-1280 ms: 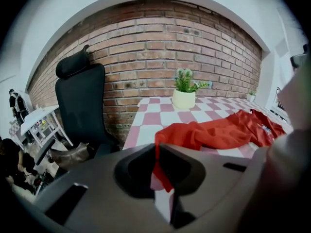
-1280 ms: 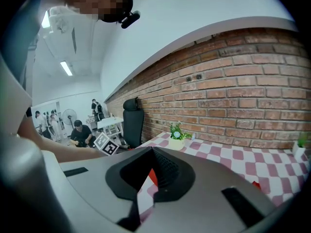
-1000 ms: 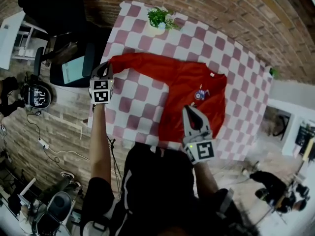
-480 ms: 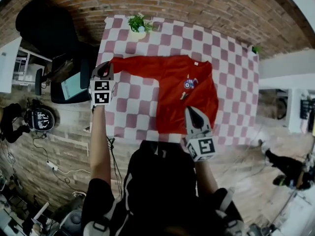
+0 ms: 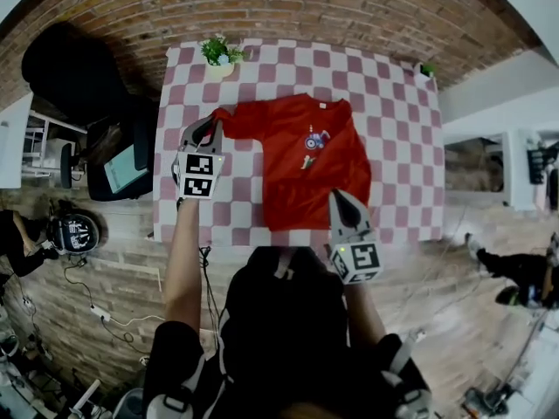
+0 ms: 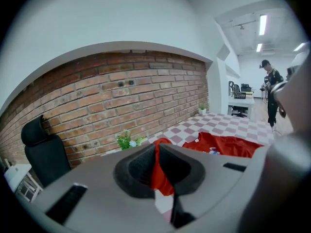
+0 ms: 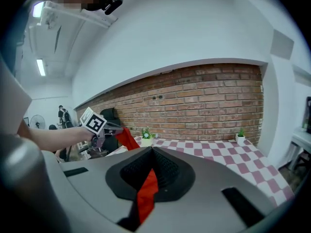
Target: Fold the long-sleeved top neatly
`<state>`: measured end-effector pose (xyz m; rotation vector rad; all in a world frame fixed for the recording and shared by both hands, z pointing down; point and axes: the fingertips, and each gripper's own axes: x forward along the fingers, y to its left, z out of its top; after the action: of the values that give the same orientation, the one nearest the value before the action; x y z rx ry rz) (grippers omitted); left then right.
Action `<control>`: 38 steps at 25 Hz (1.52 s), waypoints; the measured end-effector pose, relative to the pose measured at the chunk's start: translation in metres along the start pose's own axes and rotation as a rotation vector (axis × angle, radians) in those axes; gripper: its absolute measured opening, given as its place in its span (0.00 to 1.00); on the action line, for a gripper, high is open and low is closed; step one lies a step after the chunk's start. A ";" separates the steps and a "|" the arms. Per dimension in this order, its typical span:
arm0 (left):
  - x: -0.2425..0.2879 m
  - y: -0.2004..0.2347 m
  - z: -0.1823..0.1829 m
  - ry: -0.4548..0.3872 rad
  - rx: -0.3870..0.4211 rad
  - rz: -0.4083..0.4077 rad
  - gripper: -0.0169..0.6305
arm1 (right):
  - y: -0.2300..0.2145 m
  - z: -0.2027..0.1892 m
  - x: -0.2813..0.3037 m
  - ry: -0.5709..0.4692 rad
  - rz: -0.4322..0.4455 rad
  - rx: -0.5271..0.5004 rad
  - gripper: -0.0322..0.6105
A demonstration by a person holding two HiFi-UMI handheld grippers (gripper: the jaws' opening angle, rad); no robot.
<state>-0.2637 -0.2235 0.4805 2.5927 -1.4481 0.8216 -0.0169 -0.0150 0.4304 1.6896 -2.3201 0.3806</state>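
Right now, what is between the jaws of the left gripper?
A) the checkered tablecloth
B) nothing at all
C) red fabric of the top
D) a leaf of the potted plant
C: the left gripper view shows the left gripper with its jaws closed on a fold of the red top.

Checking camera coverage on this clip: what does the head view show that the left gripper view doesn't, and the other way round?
Only the head view: the whole red top lying on the checked table, with the right hand-held gripper at its near hem. Only the left gripper view: the sleeve fabric pinched in the shut left hand-held gripper, and a person standing far off. Both: the top, the table, the potted plant and the black chair.
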 end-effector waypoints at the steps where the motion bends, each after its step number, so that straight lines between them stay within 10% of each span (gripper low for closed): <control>1: 0.000 -0.011 0.007 -0.007 0.016 -0.011 0.06 | -0.006 -0.001 -0.005 -0.008 -0.004 -0.004 0.06; 20: -0.015 -0.254 0.055 -0.030 0.093 -0.153 0.06 | -0.101 -0.046 -0.110 0.025 -0.007 0.045 0.06; 38: -0.006 -0.441 -0.022 0.065 -0.014 -0.248 0.06 | -0.149 -0.099 -0.172 0.061 -0.008 0.047 0.06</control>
<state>0.0803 0.0329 0.5846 2.6359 -1.0827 0.8498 0.1810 0.1288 0.4727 1.6839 -2.2776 0.4823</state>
